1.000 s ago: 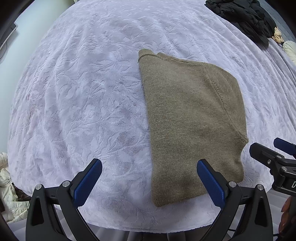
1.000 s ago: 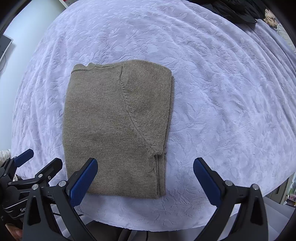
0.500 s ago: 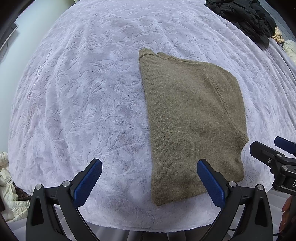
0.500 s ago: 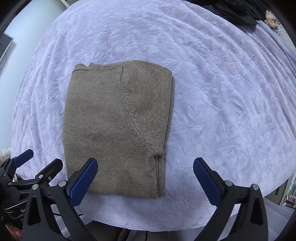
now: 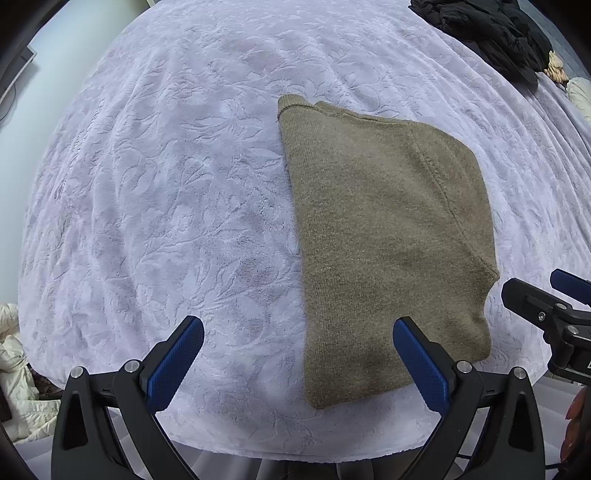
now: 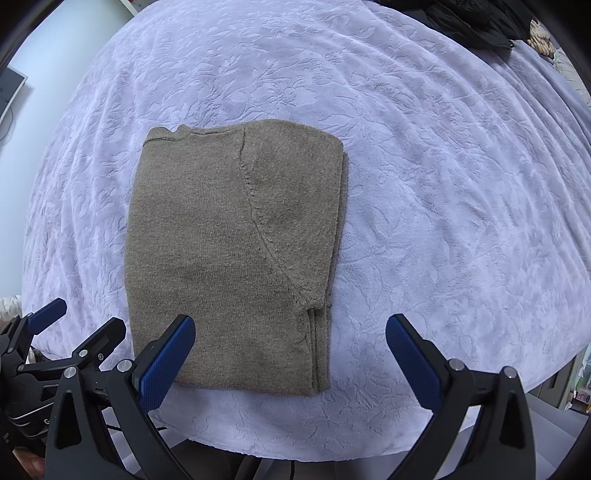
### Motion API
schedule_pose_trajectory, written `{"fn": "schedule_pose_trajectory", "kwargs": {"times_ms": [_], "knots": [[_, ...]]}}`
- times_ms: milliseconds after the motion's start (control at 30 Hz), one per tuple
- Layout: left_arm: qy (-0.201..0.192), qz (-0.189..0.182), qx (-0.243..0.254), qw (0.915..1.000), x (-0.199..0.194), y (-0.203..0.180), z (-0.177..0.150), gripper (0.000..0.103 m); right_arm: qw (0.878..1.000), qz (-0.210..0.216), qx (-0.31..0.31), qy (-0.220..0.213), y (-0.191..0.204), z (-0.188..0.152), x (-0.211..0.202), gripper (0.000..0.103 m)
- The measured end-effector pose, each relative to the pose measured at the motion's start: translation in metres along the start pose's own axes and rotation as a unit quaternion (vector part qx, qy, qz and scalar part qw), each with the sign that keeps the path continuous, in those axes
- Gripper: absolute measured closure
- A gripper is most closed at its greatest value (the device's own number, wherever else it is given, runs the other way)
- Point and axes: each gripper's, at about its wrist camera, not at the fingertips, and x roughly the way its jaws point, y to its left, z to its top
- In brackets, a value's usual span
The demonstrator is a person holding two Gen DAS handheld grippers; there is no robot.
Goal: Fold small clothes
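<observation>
On the left, the left gripper point(image 5: 297, 354) has its two blue pads point(image 5: 173, 362) wide apart and holds nothing, just above the near edge of one pale purple blanket point(image 5: 155, 192) with a flower pattern. In the middle lies one brown knit sweater point(image 6: 232, 254), folded flat into a neat block on the blanket, with one curved seam showing on top. On the right, the right gripper point(image 6: 290, 356) also has its two blue pads point(image 6: 413, 358) wide apart and empty, and one pile of black clothes point(image 5: 487, 33) sits far back at the blanket's right corner.
</observation>
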Motion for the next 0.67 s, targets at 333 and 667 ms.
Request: {"fn": "schedule_pose_trajectory", "kwargs": {"times_ms": [333,667], "knots": [[-0.002,0.002,-0.005,1.0000,0.0000,0.0003,-0.0007,0.000,1.000,0.001,0.000,0.000,-0.0005,-0.0002,0.0016,0.000],[-0.014,0.003,-0.013,0.9998,-0.0031,0.0004,-0.0007,0.000,1.000,0.002,0.000,0.001,-0.0008,0.0006,0.0025,0.000]]}}
